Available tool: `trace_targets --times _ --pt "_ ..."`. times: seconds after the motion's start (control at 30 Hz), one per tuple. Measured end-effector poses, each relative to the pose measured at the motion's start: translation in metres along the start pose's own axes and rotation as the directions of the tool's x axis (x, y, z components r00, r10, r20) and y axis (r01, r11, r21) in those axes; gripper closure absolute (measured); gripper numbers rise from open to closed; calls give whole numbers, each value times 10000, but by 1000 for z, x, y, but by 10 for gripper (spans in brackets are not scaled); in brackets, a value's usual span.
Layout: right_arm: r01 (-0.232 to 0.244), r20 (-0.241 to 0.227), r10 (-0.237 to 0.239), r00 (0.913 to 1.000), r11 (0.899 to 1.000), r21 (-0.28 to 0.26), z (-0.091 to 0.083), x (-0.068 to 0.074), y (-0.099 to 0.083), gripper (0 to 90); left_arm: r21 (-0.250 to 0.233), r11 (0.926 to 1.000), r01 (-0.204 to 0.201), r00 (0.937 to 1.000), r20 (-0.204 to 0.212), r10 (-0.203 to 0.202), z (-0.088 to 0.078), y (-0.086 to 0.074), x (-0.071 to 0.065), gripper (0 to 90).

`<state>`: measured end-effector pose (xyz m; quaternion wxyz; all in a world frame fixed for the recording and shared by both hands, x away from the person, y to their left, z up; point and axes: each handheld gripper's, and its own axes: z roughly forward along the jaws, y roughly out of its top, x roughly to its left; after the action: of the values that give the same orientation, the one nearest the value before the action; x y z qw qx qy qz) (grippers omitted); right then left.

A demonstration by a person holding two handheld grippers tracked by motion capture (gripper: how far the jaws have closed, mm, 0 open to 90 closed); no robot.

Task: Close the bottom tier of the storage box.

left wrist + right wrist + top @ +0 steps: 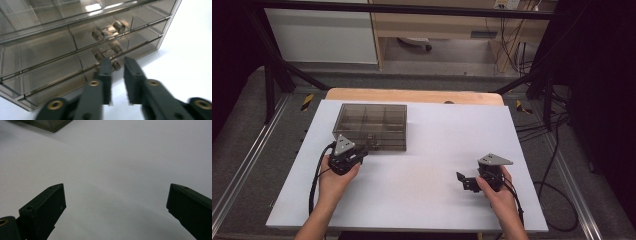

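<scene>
A smoky see-through drawer box [369,125] stands on the white table top [427,165] at the back left. My left gripper [364,150] is at the box's front face. In the left gripper view its jaws [117,61] are open by a narrow gap, with their tips on either side of a small round knob [115,65] on the lowest drawer. More knobs [97,33] show on the drawers above. My right gripper [464,181] hovers low over the bare table at the front right, wide open [116,192] with nothing between its fingers.
A corner of the drawer box [50,125] shows at the top left of the right gripper view. A wooden table edge [412,95] runs behind the white top. Black frame posts and loose cables [552,150] lie on the floor to the right.
</scene>
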<state>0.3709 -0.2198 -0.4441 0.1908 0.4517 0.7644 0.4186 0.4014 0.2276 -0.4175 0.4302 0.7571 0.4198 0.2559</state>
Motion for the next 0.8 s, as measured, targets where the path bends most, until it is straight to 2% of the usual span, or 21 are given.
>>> trace_targets --times 0.2,0.33,0.43,0.6,0.67,0.73,0.8 --pt "-43 14 43 10000 10000 1 -3 -1 0 26 -422 9989 181 9998 -26 -182 -3 4 -1 533" --pt "-42 -7 41 10000 10000 -45 -2 -1 1 26 -504 9984 250 9996 -149 -258 -4 6 -2 414" --pt "-39 17 39 10000 10000 -12 -3 -1 0 26 -608 9977 294 9995 -117 -302 -5 8 -2 378" --pt "24 33 -23 10000 10000 -32 -3 -1 0 26 -552 9973 475 9989 -6 -476 -9 10 -5 192" --pt "1 19 0 10000 10000 -65 -3 -1 1 26 -647 9969 443 9990 -11 -444 -13 12 -6 157" --pt "21 32 -21 10000 10000 -86 -3 -2 1 26 -651 9961 600 9982 133 -593 -16 16 -6 120" --pt "4 24 -4 10000 9999 -108 -3 -2 1 24 -656 9960 607 9981 169 -598 -20 21 -6 111"
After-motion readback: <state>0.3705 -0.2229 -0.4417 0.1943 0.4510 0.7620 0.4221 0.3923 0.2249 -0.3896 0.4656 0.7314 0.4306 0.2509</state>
